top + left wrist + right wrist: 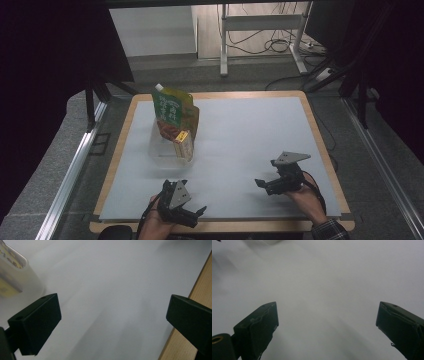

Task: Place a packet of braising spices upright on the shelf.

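A clear plastic container (172, 150) with soft rounded corners stands on the left half of the counter (250, 130), toward the far side. Packed upright inside it are a glossy green pouch (170, 107) with a white spout at its top corner, an orange-brown packet behind it, and a small yellow box (184, 142) leaning at the near right corner. In the left gripper view the container's (22, 277) milky, translucent wall shows at the upper left, just beyond the left finger.

The counter top is a smooth, matte pale grey sheet with a light wooden border running round it; that wooden edge (197, 295) cuts across the right side of the left gripper view. Most of the sheet is open, with wide bare room between the container and both grippers and across the whole right half.

The left gripper (192, 212) sits low at the near edge, held in a hand coming up from below, angled to the right, its fingers spread wide apart and holding nothing. The right gripper (261, 184) hovers near the right edge, pointing leftward, its grey three-cornered plate on top, fingers likewise parted and empty. Both are well apart from the container.
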A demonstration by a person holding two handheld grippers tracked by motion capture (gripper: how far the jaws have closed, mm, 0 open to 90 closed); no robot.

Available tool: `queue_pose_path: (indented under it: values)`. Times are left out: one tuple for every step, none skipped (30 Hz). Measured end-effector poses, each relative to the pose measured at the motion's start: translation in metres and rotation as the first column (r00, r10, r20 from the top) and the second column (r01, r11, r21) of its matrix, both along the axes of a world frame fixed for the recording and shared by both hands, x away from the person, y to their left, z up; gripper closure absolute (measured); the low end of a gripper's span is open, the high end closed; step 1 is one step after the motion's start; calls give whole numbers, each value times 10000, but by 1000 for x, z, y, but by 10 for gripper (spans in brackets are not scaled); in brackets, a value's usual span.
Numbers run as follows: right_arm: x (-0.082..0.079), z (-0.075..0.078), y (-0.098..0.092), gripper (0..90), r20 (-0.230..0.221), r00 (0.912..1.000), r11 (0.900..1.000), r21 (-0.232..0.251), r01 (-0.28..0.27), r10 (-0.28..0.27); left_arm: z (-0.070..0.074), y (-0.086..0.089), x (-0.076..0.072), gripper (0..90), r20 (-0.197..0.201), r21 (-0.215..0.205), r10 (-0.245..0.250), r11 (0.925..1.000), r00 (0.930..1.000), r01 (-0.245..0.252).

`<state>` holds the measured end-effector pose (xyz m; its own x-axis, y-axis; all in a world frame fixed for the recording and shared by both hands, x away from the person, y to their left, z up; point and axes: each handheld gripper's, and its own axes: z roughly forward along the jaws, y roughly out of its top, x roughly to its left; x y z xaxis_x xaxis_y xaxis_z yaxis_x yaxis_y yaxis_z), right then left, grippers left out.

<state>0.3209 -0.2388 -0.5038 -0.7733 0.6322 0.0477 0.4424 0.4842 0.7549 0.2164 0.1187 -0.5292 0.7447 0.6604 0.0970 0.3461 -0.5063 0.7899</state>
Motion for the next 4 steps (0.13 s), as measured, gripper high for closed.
queue_pose_path:
  values:
    - [0, -1, -2, 41, -18, 10000, 10000, -58, 58, -58, 0, 0, 0, 0, -19, 3, -16, 10000, 10000, 16]
    - [1, -2, -2, 41, 9, 10000, 9999, -103, 90, -90, 0, 0, 0, 0, -26, 5, -13, 10000, 10000, 13]
    - [2, -2, -2, 41, 29, 9999, 9999, -94, 102, -102, 0, 0, 1, 0, -28, 0, -9, 10000, 10000, 9]
    - [2, -2, -2, 41, 66, 10000, 10000, -59, 74, -74, 0, 0, 1, 0, -37, -10, -6, 10000, 10000, 6]
